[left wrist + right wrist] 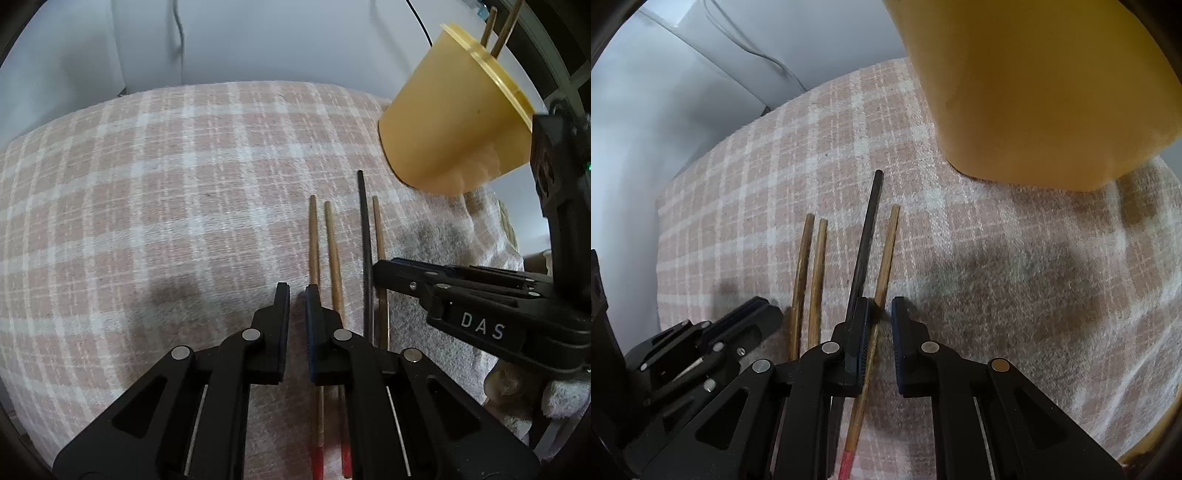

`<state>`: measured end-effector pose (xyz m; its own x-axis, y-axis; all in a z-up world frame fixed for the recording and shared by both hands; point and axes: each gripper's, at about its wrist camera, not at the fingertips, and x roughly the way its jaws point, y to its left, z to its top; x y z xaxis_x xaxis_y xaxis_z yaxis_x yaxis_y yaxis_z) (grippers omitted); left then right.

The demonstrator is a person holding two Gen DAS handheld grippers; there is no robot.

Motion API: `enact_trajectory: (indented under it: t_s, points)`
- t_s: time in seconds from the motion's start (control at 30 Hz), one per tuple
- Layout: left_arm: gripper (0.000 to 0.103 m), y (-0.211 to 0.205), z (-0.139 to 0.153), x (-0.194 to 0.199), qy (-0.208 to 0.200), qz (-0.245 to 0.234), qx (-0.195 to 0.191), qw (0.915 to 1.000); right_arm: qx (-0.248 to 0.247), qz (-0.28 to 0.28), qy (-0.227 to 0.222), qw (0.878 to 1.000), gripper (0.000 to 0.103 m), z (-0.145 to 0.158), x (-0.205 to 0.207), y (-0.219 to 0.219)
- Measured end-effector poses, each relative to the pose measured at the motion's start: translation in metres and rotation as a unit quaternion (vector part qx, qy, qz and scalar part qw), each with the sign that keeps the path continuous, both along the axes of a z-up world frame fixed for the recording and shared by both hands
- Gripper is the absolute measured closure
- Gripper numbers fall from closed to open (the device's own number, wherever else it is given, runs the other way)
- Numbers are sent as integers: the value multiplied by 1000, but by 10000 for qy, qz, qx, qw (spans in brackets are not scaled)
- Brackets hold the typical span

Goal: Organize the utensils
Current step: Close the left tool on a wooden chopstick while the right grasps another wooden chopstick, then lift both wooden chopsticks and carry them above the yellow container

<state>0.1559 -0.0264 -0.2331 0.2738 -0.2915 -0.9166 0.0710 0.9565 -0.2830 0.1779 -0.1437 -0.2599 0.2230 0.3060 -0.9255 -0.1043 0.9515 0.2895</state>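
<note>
Three wooden chopsticks with red ends and one black chopstick (365, 236) lie side by side on the plaid cloth (147, 192). A yellow cup (454, 122) with two chopsticks in it stands at the back right. My left gripper (297, 291) is open and empty, just left of the leftmost wooden pair (321, 240). My right gripper (881, 306) is open and straddles the rightmost wooden chopstick (886, 254), with the black chopstick (867, 236) just outside its left finger. The right gripper also shows in the left wrist view (380, 275).
The cloth (1015, 277) covers a small table that ends at a white wall (240, 40) behind. The yellow cup (1034, 81) looms close at the top right of the right wrist view. The left gripper shows at its lower left (753, 314).
</note>
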Motion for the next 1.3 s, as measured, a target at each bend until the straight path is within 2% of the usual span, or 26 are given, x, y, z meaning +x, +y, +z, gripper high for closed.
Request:
enact_trajectory:
  t_s: [0.23, 0.37, 0.6, 0.7, 0.83, 1.0, 1.17, 1.3]
  points:
    - [98, -34, 3, 7, 55, -99, 80, 9999, -69, -33, 85, 9999, 95, 0, 9, 1]
    - [96, -30, 9, 20, 74, -51, -133, 9999, -151, 9, 95, 9998, 95, 1, 10, 4]
    - [95, -30, 5, 24, 149, -101, -227, 9996, -101, -20, 136, 9999, 95, 0, 10, 6]
    - [95, -30, 1, 26, 186, -253, 26, 9995, -51, -14, 157, 9999, 95, 0, 12, 3]
    - [95, -44, -11, 18, 174, -284, 50, 9994, -53, -8, 159, 9999, 95, -1, 12, -5]
    - [95, -58, -16, 34, 157, -431, 298, 9985, -160, -23, 114, 9998, 95, 1, 17, -3]
    - [99, -55, -15, 41, 209, -317, 70, 9993, -398, 103, -2, 9992, 97, 5, 21, 6]
    - [99, -38, -5, 39, 145, -107, -201, 9996, -188, 54, -16, 9998, 98, 10, 20, 2]
